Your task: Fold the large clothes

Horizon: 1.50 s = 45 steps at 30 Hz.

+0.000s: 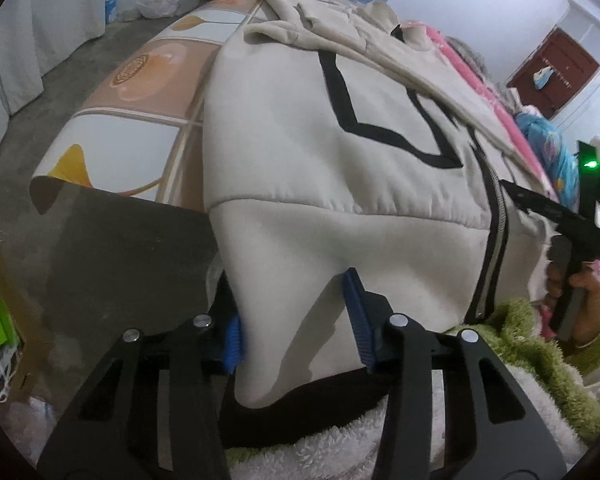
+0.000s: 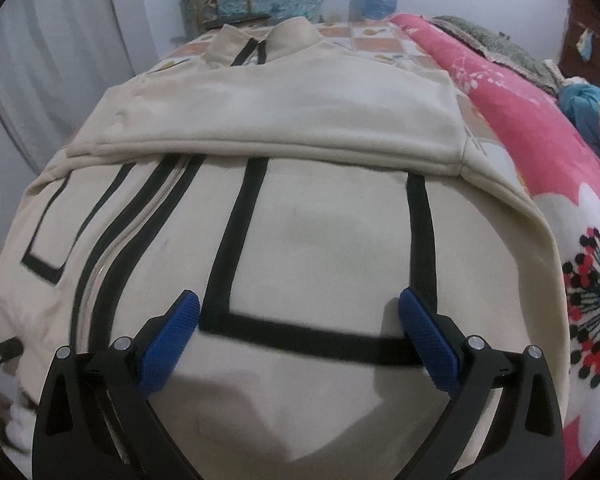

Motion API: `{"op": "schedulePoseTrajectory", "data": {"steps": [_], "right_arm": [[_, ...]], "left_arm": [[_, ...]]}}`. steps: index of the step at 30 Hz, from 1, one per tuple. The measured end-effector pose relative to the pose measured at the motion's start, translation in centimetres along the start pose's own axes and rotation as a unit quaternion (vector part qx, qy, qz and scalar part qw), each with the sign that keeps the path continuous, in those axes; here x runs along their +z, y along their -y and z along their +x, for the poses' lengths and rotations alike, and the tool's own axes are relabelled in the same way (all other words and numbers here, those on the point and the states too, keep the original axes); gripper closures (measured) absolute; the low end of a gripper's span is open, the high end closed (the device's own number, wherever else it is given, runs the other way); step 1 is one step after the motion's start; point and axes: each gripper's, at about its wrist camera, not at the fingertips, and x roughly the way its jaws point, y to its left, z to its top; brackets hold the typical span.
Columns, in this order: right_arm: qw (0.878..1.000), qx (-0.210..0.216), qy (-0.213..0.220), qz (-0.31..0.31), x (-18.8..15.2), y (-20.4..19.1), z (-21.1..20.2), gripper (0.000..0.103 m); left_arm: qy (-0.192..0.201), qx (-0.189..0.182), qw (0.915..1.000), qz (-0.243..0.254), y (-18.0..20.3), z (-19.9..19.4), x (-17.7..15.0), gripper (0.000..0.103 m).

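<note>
1. Because the cream jacket [image 1: 320, 152] lies spread on the bed with its hem hanging over the near edge, both grippers sit at that hem, probably to lift it for a fold toward the collar.

2. Nearest the left camera, the left gripper [image 1: 296, 320] has its blue pads [image 1: 358, 316] on either side of the hem's corner flap; cloth lies between them, but the jaws stand apart, so I judge the flap not yet pinched.

3. The right gripper [image 2: 300, 340] hovers over the jacket's front panel with its jaws spread wide, holding nothing, its pads [image 2: 428, 344] just above the black pocket outline [image 2: 300, 336].

4. Farther up the jacket, a sleeve [image 2: 268, 120] is already laid across the chest, which suggests the side folds are done.

5. Beyond the jacket, only the left view shows the patterned bedsheet [image 1: 140, 92], the floor [image 1: 112, 240] and the person's right hand [image 1: 580, 296] on its handle; only the right view shows the collar [image 2: 260, 40] and the pink floral blanket [image 2: 540, 160] beside the jacket.
</note>
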Motion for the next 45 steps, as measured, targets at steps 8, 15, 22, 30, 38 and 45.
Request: {"op": "schedulePoseTrajectory", "data": {"steps": [8, 15, 22, 30, 38, 45], "right_arm": [[0.999, 0.029, -0.012, -0.011, -2.8, 0.9, -3.3, 0.006], [0.999, 0.019, -0.028, -0.015, -6.6, 2.5, -6.7, 0.006], [0.998, 0.016, -0.056, 0.022, -9.6, 5.3, -8.6, 0.006], [0.996, 0.014, -0.057, 0.06, -10.4, 7.7, -8.7, 0.01], [0.991, 0.043, -0.081, 0.102, -11.4, 9.5, -7.2, 0.037], [0.987, 0.059, -0.091, 0.116, -12.3, 9.8, -7.0, 0.078]], "left_arm": [[-0.011, 0.047, 0.9985, 0.025, 1.3, -0.1, 0.0, 0.061], [-0.012, 0.055, 0.9981, 0.027, 1.4, -0.3, -0.2, 0.061], [-0.019, 0.064, 0.9973, 0.032, 1.7, -0.2, -0.2, 0.061], [-0.022, 0.076, 0.996, 0.041, 2.0, -0.4, -0.3, 0.061], [-0.023, 0.083, 0.9954, 0.042, 2.2, -0.8, -0.6, 0.061], [-0.024, 0.078, 0.9948, 0.062, 2.6, -1.8, -1.4, 0.069]]}}
